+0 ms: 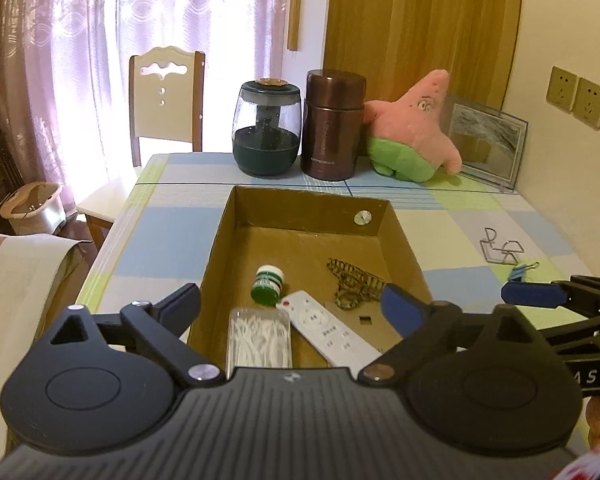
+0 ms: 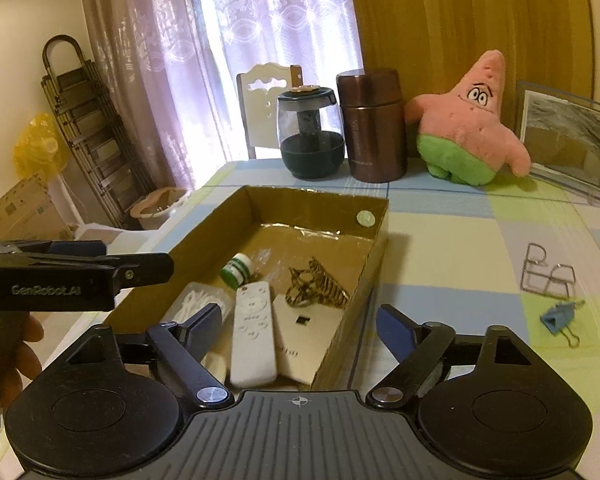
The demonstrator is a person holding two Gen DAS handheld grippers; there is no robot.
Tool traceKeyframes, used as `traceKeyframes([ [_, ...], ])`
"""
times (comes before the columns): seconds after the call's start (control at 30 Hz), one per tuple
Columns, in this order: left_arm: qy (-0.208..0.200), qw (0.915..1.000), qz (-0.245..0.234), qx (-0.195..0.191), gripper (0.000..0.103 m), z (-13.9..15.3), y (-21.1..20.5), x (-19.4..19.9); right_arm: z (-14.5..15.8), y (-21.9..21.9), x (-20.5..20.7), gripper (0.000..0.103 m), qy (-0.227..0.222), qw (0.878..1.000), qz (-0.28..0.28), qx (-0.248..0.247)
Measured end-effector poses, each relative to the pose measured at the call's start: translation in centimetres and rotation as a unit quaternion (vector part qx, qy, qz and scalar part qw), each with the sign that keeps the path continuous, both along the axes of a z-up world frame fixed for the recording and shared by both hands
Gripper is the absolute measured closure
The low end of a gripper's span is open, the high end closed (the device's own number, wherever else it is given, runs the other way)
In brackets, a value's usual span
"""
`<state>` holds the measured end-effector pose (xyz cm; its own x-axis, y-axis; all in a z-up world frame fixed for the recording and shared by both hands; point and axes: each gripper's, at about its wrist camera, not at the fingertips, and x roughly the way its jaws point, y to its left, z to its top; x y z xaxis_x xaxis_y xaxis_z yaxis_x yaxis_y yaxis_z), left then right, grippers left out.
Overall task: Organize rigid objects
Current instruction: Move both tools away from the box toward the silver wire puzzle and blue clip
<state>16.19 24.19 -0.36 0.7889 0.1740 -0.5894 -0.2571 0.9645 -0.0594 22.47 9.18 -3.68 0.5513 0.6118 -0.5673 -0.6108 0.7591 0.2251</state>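
Both the left gripper (image 1: 290, 304) and right gripper (image 2: 300, 322) hover empty, jaws spread, over the cardboard box (image 2: 374, 256) already holding the remote (image 2: 254, 332) (blue binder clip (image 2: 558, 316) remains on the tablecloth (image 2: 460, 248), probably next).

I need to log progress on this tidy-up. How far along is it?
Mostly done, it seems: the cardboard box already holds the white remote, green-capped bottle, clear case of floss picks, a patterned clip and a flat card. Nothing is in hand; the left gripper and right gripper are both open. Left on the tablecloth: the wire stand and blue binder clip.
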Motion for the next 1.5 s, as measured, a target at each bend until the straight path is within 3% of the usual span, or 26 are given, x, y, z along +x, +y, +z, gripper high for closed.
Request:
traceKeyframes([
  [0.2, 0.001, 0.9999, 0.013, 0.004, 0.002, 0.3, -1.5, -3.4, 0.4, -1.6, -2.7, 0.017, 0.007, 1.000, -0.005, -0.001],
  [0.47, 0.002, 0.9992, 0.038, 0.008, 0.002, 0.6, -3.8, -8.2, 0.8, -4.1, -6.4, 0.016, 0.023, 1.000, -0.014, 0.003],
  [0.87, 0.007, 0.9992, 0.038, 0.007, 0.002, 2.1, -8.1, -12.8, 1.7, -7.2, -11.7, 0.016, 0.022, 0.999, -0.026, 0.003],
  [1.5, 0.006, 0.9995, -0.030, -0.012, 0.003, 1.3, -17.4, -13.0, 2.0, -16.3, -14.2, 0.016, 0.014, 0.994, -0.110, -0.008],
])
